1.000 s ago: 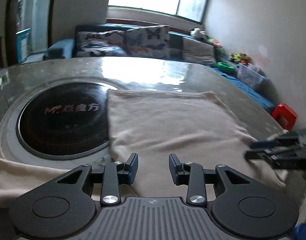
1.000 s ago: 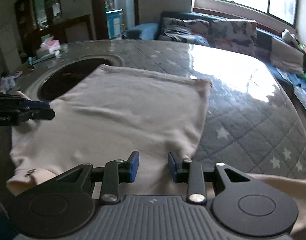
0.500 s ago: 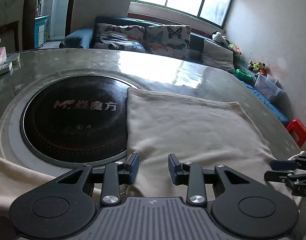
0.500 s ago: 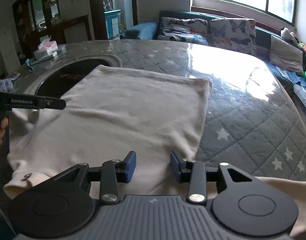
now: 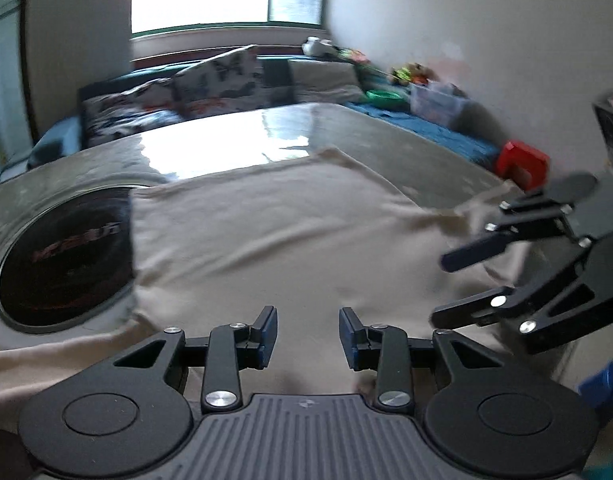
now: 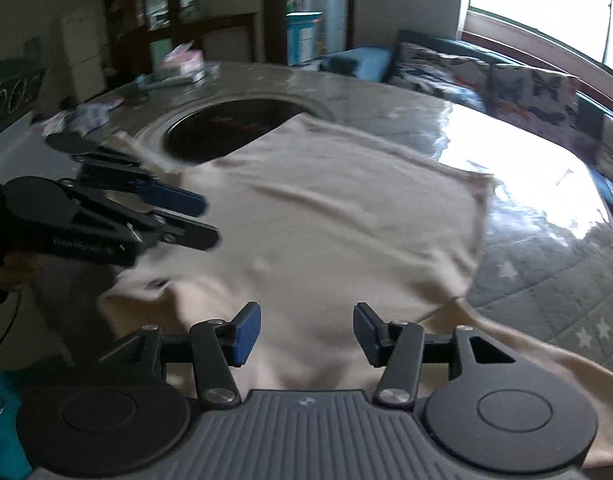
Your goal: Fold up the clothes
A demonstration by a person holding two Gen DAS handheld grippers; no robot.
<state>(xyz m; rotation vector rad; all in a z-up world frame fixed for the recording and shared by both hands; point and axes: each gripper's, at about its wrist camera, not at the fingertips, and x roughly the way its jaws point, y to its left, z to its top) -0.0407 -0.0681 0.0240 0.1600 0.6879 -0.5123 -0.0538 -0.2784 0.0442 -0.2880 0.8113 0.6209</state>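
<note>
1. Clothing: one cream garment lies spread flat on a grey quilted table, with one sleeve trailing off toward the near right edge in the right wrist view.
2. Two grippers are in view. The left gripper hangs low over the near edge of the garment, its blue pads apart with cloth lying under the gap; neither pad presses on it.
3. The right gripper is over the garment's near edge too. Its jaws are opening, and the cloth lies beneath them, not pinched.
4. Each gripper shows in the other's camera, at the side, over the garment's edge.
5. One round black cooktop is set into the table; the garment's far left corner covers part of it.
6. Around the table: a sofa with butterfly-print cushions under a bright window, one red stool by the wall, and one tissue box on the table's far side.
7. One clear plastic bin sits by the wall; its contents are too blurred to tell.
</note>
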